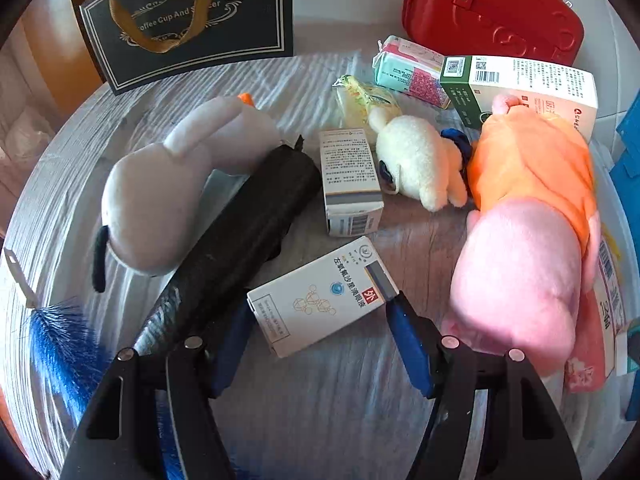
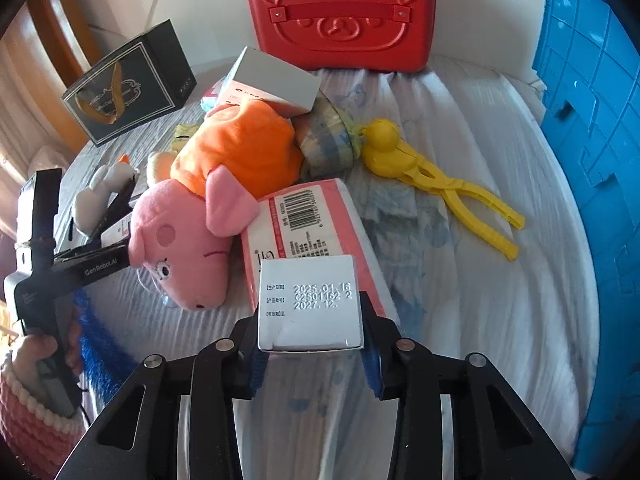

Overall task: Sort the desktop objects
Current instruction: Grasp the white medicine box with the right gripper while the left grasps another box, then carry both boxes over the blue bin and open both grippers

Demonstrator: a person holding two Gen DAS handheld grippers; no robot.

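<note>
My left gripper point(image 1: 318, 306) is down on the table, shut on a white medicine box point(image 1: 324, 296) that lies flat, with its blue pads point(image 1: 408, 344) at the box's two ends. My right gripper point(image 2: 310, 314) is shut on a silvery-white box point(image 2: 310, 304) with printed dates, held just above a pink tissue pack point(image 2: 312, 220). A pink pig plush point(image 1: 516, 264) in an orange dress lies right of the left gripper. A second medicine box point(image 1: 350, 180), a grey rabbit plush point(image 1: 160, 200), a small cream plush point(image 1: 416, 160) and a black folded umbrella point(image 1: 248, 232) lie beyond.
A black gift bag point(image 1: 188, 20) and a red bear case point(image 2: 340, 12) stand at the back, and a blue crate point(image 2: 592, 160) stands on the right. A yellow duck clamp point(image 2: 420, 168) lies on the cloth. A blue brush point(image 1: 60, 348) lies at the left edge. A hand point(image 2: 32, 360) holds the left gripper.
</note>
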